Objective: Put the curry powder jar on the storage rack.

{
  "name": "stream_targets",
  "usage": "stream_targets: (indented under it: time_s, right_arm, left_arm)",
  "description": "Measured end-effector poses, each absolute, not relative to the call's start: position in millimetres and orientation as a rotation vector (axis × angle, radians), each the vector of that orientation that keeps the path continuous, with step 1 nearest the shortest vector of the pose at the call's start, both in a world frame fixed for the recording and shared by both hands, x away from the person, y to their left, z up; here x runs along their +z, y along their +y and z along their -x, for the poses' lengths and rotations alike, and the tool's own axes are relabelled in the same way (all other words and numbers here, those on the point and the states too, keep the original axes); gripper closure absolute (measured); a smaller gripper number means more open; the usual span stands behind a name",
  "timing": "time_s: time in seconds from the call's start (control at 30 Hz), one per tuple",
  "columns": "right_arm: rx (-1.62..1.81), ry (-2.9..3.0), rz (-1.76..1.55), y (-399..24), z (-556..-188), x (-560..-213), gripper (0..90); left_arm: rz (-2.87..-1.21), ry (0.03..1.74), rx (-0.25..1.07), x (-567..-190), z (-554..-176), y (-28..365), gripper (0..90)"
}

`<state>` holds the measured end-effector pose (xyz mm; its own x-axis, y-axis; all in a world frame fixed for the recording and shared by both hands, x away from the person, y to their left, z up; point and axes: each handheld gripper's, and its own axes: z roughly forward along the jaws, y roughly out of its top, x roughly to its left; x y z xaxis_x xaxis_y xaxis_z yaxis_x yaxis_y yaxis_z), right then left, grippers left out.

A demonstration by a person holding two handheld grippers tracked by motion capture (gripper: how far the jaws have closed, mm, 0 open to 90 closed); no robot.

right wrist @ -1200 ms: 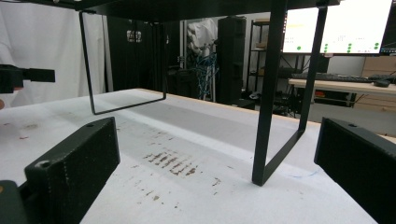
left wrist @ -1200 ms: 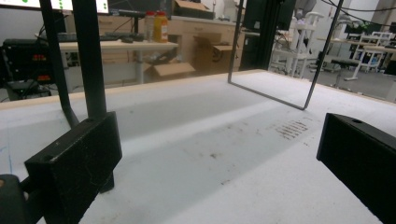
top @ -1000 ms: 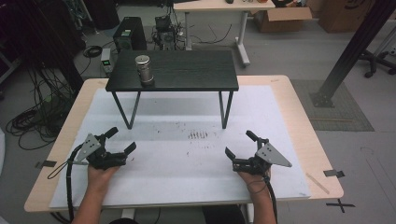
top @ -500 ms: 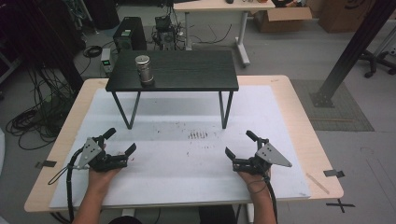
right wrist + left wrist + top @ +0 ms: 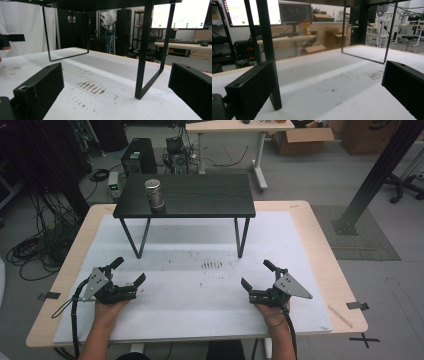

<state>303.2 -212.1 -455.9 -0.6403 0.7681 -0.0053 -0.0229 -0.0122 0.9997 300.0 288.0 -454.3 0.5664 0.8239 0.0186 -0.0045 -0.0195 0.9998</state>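
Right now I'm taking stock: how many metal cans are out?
1. The metal can stands upright on the black stand, near its left end, far from both open grippers.

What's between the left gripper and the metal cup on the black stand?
Nothing lies on the white mat between them. The left gripper sits low on the mat, though, while the metal cup stands atop the black stand, whose front edge overhangs the path.

Metal cup on black riser table
Cylindrical, brushed silver, standing upright near the left front edge of the low black tabletop, at the far side of the white mat, well apart from both grippers.
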Motion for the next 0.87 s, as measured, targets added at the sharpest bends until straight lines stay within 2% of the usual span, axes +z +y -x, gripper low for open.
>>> stream_targets:
  time_s: [0.87]
  right_arm:
    - [1.717, 1.673, -0.775, -212.3, -302.9, -456.0, 0.0]
  left_arm:
    - [-1.452, 0.747, 0.772, -454.4, -299.7, 287.6, 0.2]
